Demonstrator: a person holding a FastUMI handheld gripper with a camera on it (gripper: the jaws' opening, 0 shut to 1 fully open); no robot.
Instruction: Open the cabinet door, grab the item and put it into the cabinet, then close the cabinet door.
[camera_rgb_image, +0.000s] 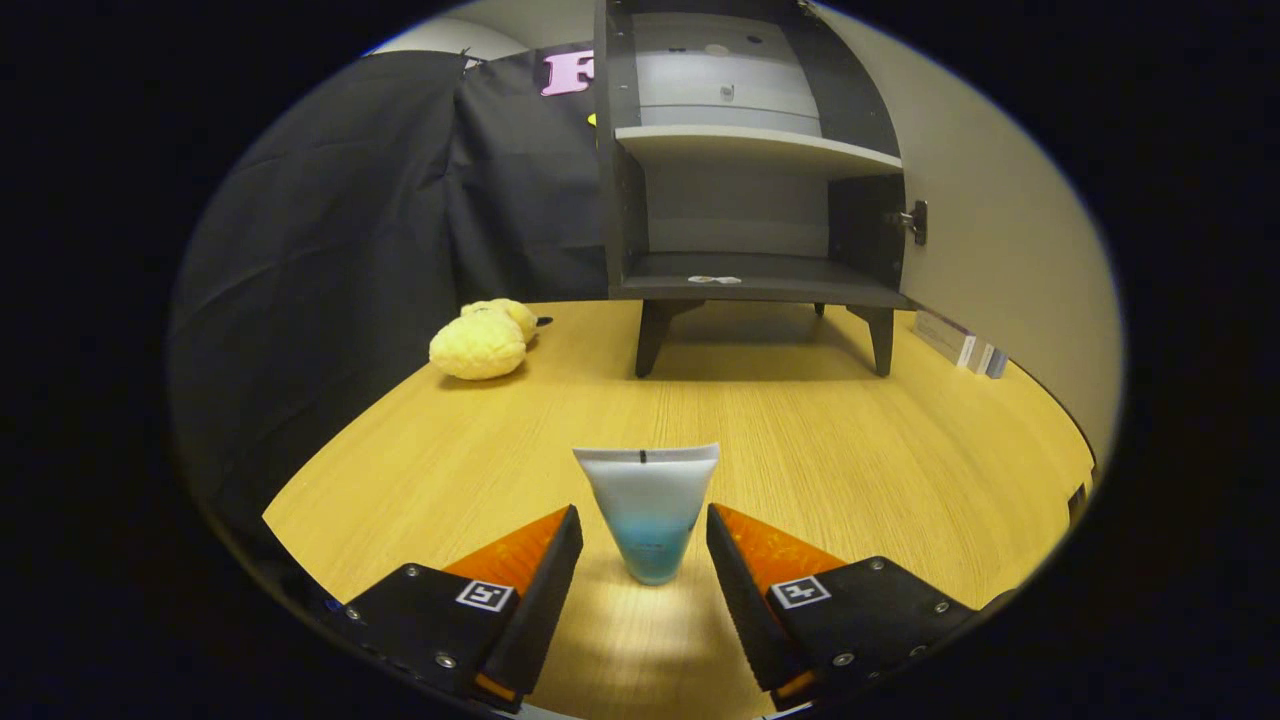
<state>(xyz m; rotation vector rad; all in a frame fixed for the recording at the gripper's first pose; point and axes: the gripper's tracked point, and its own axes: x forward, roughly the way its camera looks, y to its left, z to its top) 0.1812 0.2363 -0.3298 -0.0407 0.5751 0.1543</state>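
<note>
Standing cap-down on the tabletop (820, 450), the tube (648, 510) sits right between the two fingers of the tongs (645, 555), its wide flat crimped end up and its long axis upright. The tongs are spread: a clear gap shows on each side of the tube, so neither finger presses on it yet. The flat of the tube faces the camera, and its narrow lower part lies level with the fingertips, so a straight squeeze would likely catch it there.

Beyond the tube, well apart across the tabletop, the cabinet (750, 200) stands on its short legs with its door (1000, 230) already swung open to the right. Its lower compartment and upper shelf lie straight ahead of the fingers. A yellow plush toy (482, 340) lies off to the left, near the cabinet's foot, away from the path.
</note>
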